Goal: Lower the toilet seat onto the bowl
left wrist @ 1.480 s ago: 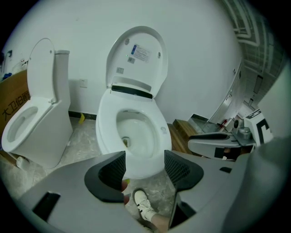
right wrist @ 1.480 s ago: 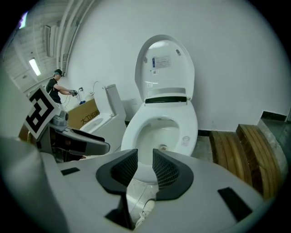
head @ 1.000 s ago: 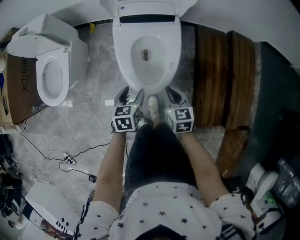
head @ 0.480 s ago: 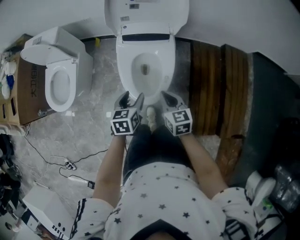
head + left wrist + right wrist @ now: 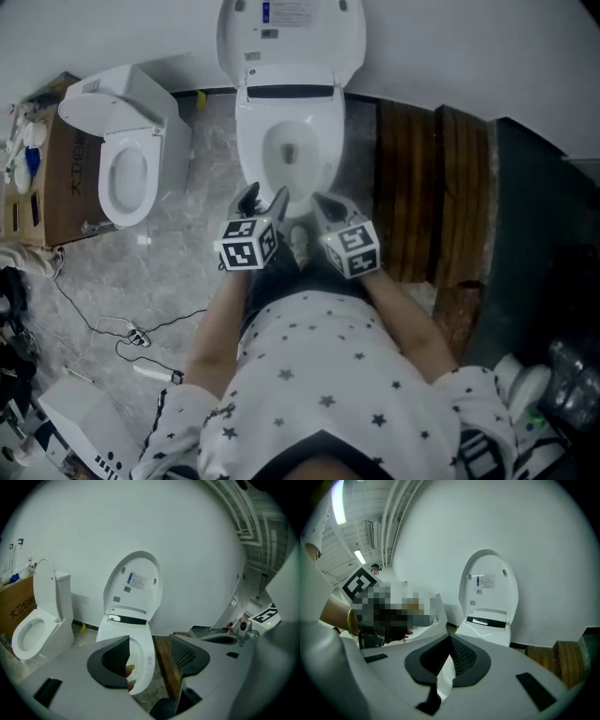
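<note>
Toilet seat (image 5: 251,141) lies flat on the bowl (image 5: 289,155); lid (image 5: 291,37) stands upright against the wall. We hold both tongs above the bowl's front end, apart from it. Left tongs (image 5: 262,199) are open, with nothing between the jaws. Right tongs (image 5: 328,204) are closed and empty. A second toilet (image 5: 127,173) stands left of the first; wooden boards (image 5: 427,187) lie on its right.
</note>
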Demonstrator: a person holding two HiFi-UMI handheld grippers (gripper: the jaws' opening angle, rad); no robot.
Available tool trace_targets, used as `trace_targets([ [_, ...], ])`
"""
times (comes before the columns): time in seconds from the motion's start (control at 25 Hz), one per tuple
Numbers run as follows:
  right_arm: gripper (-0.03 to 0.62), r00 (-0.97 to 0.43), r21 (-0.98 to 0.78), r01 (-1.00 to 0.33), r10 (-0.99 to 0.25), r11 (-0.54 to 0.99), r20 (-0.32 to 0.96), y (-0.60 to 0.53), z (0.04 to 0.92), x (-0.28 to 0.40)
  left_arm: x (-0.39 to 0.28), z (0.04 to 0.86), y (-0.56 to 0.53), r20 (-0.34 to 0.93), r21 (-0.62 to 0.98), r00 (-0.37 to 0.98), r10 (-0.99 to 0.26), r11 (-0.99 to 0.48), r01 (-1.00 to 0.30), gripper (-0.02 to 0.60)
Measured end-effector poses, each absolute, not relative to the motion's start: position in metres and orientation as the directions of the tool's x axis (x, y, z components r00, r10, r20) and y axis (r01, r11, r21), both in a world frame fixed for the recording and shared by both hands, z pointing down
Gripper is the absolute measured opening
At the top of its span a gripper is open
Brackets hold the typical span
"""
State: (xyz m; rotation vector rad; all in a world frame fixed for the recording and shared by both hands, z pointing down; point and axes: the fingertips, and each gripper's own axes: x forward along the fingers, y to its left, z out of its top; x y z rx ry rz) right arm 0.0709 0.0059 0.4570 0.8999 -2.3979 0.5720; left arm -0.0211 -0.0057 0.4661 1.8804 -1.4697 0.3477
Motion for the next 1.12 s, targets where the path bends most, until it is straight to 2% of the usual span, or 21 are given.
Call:
trace_targets([
  [0.48,0.006,-0.632,-0.221,-0.750,-0.577,0.624,0.517,0.027,0.414,0.075,-0.013,0.429,0.028,0.556,0.357,0.388,-0.735,-0.210,-0.910,0.273],
  [1.12,0.006,-0.583,-0.232,-0.807,-0.669,0.543,0.461,0.135,0.383,0.070,-0.022,0.393,0.127,0.489,0.311,0.438,-0.754,-0.318,-0.896,0.272],
])
